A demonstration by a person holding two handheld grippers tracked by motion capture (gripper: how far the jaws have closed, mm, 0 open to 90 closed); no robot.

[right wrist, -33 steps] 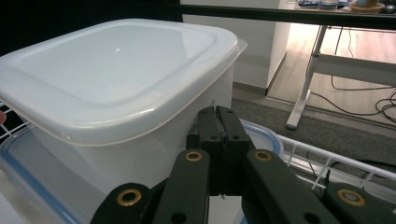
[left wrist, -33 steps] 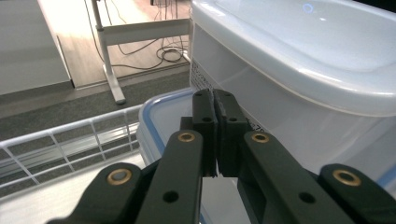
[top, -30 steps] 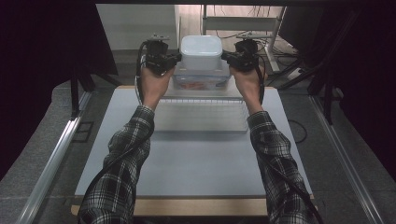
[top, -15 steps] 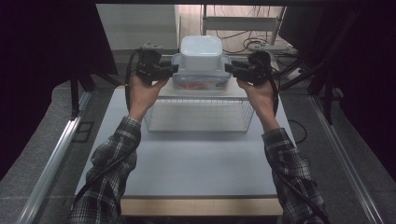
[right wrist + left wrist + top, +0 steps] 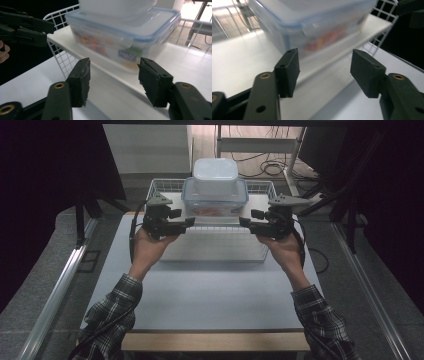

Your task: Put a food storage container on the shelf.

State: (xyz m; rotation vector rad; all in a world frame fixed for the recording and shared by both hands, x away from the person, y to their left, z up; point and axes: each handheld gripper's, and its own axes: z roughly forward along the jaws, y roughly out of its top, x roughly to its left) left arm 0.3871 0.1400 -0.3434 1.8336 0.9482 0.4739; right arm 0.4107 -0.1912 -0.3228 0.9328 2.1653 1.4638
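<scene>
A clear lidded box with a blue-edged lid (image 5: 215, 200) stands on a white shelf inside a white wire basket (image 5: 220, 245). A smaller white tub (image 5: 215, 170) sits on its lid. My left gripper (image 5: 186, 223) is just left of the box and my right gripper (image 5: 246, 223) just right of it, both pointing inward. Both sets of jaws have just been opening and hold nothing. In the left gripper view the box (image 5: 312, 27) lies beyond the open left gripper (image 5: 325, 58). The box (image 5: 125, 37) also stands past the open right gripper (image 5: 113, 67).
The basket sits at the far half of a pale grey table (image 5: 210, 290). Dark curtains flank both sides. Cables and a metal frame (image 5: 260, 150) lie on the floor behind. The left gripper (image 5: 25, 27) appears at the upper left of the right gripper view.
Both grippers have drawn away from the sides of the box, toward the person and lower, and their jaws have gone from shut to open. The box and tub stay in place.
</scene>
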